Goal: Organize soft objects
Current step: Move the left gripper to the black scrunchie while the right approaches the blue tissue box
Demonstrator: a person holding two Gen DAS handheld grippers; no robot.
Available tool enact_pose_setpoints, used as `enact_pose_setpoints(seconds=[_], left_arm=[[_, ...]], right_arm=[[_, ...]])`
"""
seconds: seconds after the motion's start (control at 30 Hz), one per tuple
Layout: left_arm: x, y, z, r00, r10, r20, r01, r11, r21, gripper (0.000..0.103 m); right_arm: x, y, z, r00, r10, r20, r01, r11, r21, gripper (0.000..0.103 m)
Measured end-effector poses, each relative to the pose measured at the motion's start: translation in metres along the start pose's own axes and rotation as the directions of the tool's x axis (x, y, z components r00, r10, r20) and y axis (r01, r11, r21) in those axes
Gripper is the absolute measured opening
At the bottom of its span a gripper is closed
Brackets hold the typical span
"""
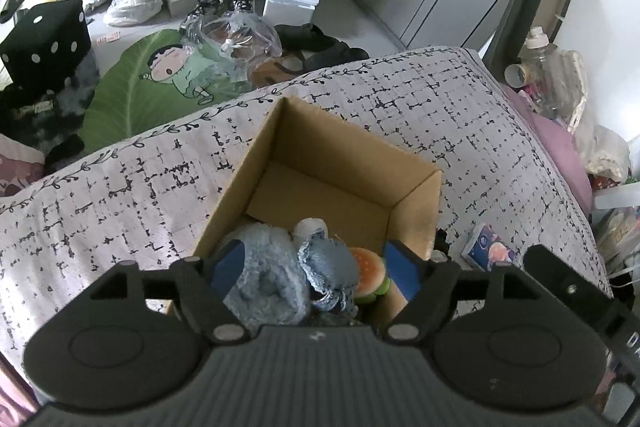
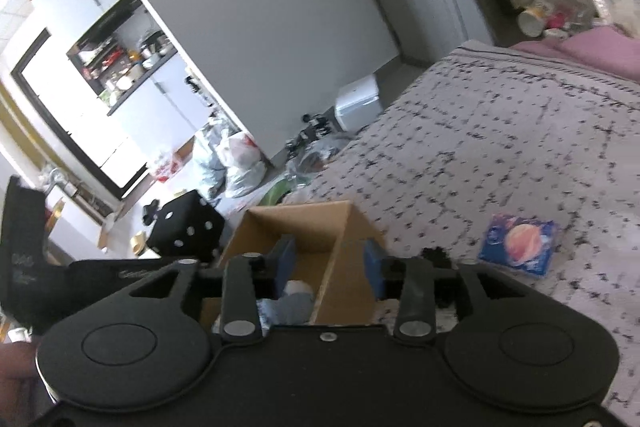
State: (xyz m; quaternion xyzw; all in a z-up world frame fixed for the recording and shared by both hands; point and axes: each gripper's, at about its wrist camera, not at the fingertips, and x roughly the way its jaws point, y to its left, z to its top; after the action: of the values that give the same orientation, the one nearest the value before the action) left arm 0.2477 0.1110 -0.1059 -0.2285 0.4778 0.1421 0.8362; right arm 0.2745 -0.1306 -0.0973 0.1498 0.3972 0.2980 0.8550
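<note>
We hold both hand-held grippers, left (image 1: 314, 269) and right (image 2: 330, 263), open and empty over the box (image 1: 416, 195) on the bed (image 1: 120, 187). Inside lie a blue towel (image 1: 266, 267), denim toy (image 1: 330, 263) and burger plush (image 1: 370, 267); a packet (image 2: 520, 243) remains right of the box.

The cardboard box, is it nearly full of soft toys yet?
Partly. The brown cardboard box already holds a fluffy blue plush, a denim-blue toy and a plush hamburger. Both the left gripper and right gripper are open, holding nothing. A small black item remains on the bedspread.
</note>
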Motion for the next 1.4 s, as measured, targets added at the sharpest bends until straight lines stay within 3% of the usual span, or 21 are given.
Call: enact_pose_setpoints(seconds=[0.23,0.53,0.9,1.13,1.4], left_arm=[[-0.009,-0.015,-0.002,1.000,-0.010,0.012,0.010,1.000,0.026,0.078],[-0.013,-0.048,-0.002,0.999,-0.035,0.030,0.033,0.998,0.061,0.079],[-0.007,-0.092,-0.012,0.997,-0.067,0.039,0.063,0.994,0.087,0.078],[0.007,-0.123,-0.020,0.996,-0.086,0.027,0.082,0.988,0.132,0.077],[0.034,-0.147,-0.032,0.999,-0.053,0.009,0.051,0.987,0.155,0.073]], right_arm=[[-0.016,-0.040,0.015,0.999,-0.046,0.007,0.045,0.996,0.078,0.053],[-0.024,-0.063,0.020,0.998,-0.066,-0.008,0.066,0.991,0.118,0.062],[-0.026,-0.086,0.023,0.995,-0.095,-0.033,0.099,0.981,0.164,0.081],[-0.020,-0.109,0.021,0.993,-0.105,-0.055,0.115,0.963,0.242,0.083],[-0.007,-0.133,0.016,0.992,-0.100,-0.076,0.119,0.942,0.313,0.083]])
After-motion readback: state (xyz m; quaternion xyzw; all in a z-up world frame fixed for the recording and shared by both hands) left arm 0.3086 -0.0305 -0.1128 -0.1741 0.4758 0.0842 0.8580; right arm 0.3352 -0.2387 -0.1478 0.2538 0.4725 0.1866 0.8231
